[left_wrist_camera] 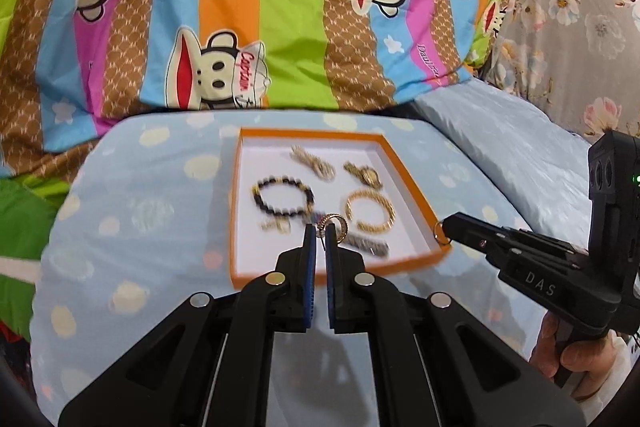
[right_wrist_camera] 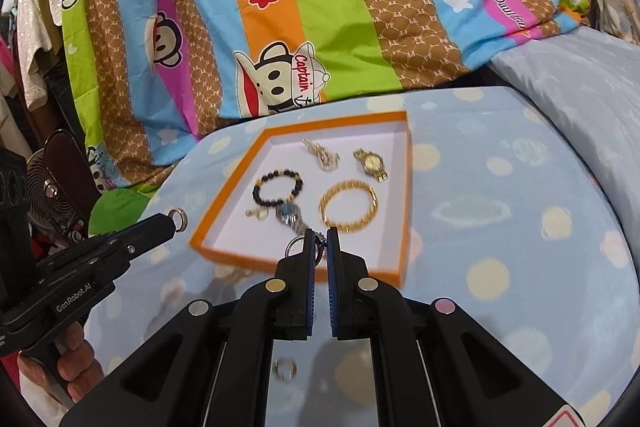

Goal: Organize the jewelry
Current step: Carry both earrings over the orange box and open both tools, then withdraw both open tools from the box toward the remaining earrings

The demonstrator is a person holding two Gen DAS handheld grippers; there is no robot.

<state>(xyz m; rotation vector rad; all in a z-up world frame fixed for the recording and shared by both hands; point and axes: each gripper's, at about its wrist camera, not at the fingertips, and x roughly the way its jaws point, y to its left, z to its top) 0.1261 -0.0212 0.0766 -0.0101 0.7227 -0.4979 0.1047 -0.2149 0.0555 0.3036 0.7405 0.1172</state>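
- Pale blue spotted cushion (left_wrist_camera: 132,227) is serving as the work surface, with a striped monkey-print quilt (left_wrist_camera: 280,7) bunching up behind it.
- Left gripper (left_wrist_camera: 319,231) is pinching together on a small gold ring (left_wrist_camera: 335,227), hovering over the near part of the orange-rimmed tray (left_wrist_camera: 236,195).
- Right gripper (right_wrist_camera: 319,237) is clamping a thin silver ring (right_wrist_camera: 293,247), with a bit of beaded chain showing between its tips; it is hanging over the tray's near edge (right_wrist_camera: 296,269).
- Judgement: both rings look ready for dropping. Lowering each close to bare white floor before easing the fingers apart should keep the rings from rolling or bouncing out.
- Free floor is lying near the right front corner; that seems the safest spot for the right one.
- Already sitting in the tray: black bead bracelet (right_wrist_camera: 276,191), gold chain bracelet (right_wrist_camera: 349,206), gold watch (right_wrist_camera: 371,163), pale knotted piece (right_wrist_camera: 322,154), blue-faced watch (right_wrist_camera: 289,217).
- Blue-faced watch is crowding the spot under the left gripper; dropping there risks stacking.
- Another ring (right_wrist_camera: 284,367) is lying on the cushion near the camera, outside the tray.
- Blur is hiding finer detail in the left view.
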